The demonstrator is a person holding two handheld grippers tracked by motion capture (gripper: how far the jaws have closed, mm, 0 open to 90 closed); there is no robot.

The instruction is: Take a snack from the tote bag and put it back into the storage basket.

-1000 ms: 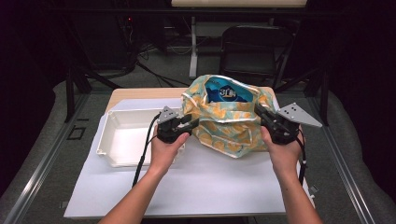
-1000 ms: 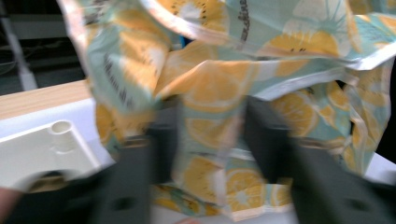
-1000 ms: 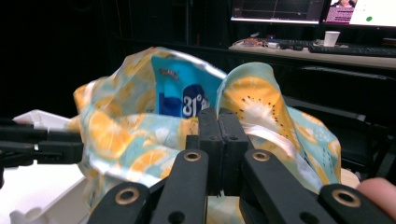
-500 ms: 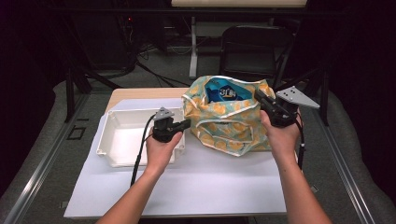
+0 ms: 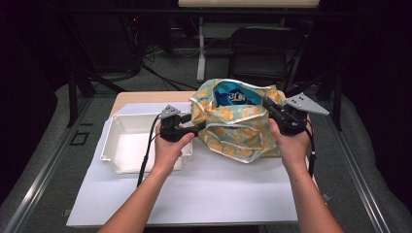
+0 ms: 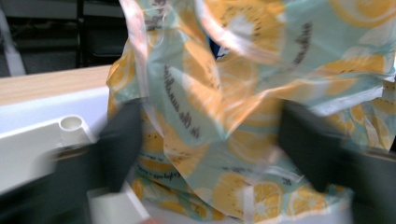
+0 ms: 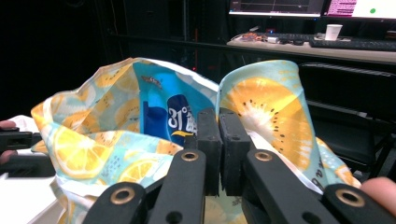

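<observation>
One bag (image 5: 236,126) of thin printed fabric, pale teal with orange and lemon slices and white trim along its rim, sits crumpled and mouth-up toward the far right part of the table (image 5: 218,194), on the white sheet that covers most of it. The left claw (image 5: 198,127) is at the bag's left side; its jaws have just been opening, and in the left gripper view they stand blurred and well apart with a fold of the bag (image 6: 224,121) hanging between them, not pressed by either. The right claw (image 5: 267,104) is clamped on the bag's right rim; the right gripper view shows its two jaws shut together on the cloth (image 7: 261,107). That view also looks into the open mouth, where one blue packet (image 7: 173,114) with white lettering stands inside; the high view shows it as a blue patch (image 5: 234,95) at the top. One white tray (image 5: 116,145) lies just left of the bag, near the table's left edge, and its rim (image 6: 42,135) shows beside the left jaw. Beyond the far edge stands one dark chair (image 5: 262,51).
</observation>
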